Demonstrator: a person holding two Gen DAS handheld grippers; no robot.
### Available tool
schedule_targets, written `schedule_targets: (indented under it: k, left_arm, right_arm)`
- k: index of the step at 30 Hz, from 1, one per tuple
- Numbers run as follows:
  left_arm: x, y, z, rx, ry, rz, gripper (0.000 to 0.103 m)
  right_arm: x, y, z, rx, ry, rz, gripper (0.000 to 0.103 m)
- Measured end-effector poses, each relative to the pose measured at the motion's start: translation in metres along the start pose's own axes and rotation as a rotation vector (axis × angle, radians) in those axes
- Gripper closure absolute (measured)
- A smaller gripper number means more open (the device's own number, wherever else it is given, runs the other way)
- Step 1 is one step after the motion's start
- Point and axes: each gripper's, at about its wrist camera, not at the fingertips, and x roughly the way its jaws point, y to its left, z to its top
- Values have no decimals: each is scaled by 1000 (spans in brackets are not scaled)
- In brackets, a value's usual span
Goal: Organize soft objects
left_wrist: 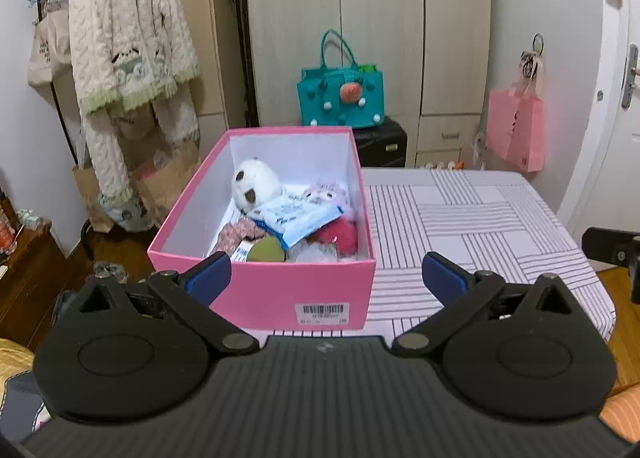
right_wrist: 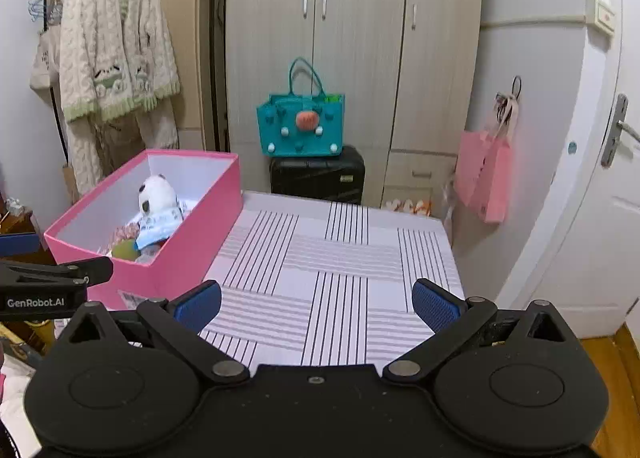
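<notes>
A pink box point(left_wrist: 256, 290) stands on the left part of the striped table point(left_wrist: 480, 217). It holds a white plush point(left_wrist: 256, 181), a blue and white packet point(left_wrist: 298, 217), a red fluffy item point(left_wrist: 340, 236), a green round item point(left_wrist: 266, 250) and other soft things. My left gripper point(left_wrist: 326, 274) is open and empty just in front of the box. My right gripper point(right_wrist: 316, 304) is open and empty above the table to the right of the box point(right_wrist: 188, 254). The white plush point(right_wrist: 158, 193) also shows there.
A teal bag point(right_wrist: 300, 125) sits on a black suitcase point(right_wrist: 318, 173) behind the table. Pink paper bags point(right_wrist: 486, 173) hang at the right by a white door. A knitted cardigan point(left_wrist: 124, 37) hangs at the left. A wardrobe stands behind.
</notes>
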Motion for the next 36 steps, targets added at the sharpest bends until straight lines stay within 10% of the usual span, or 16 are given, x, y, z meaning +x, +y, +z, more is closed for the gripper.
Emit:
schedule_targets:
  k: [36]
  left_arm:
    - [7, -6, -18, 9, -54, 25, 0]
  right_arm:
    - [11, -7, -18, -15, -80, -42, 0]
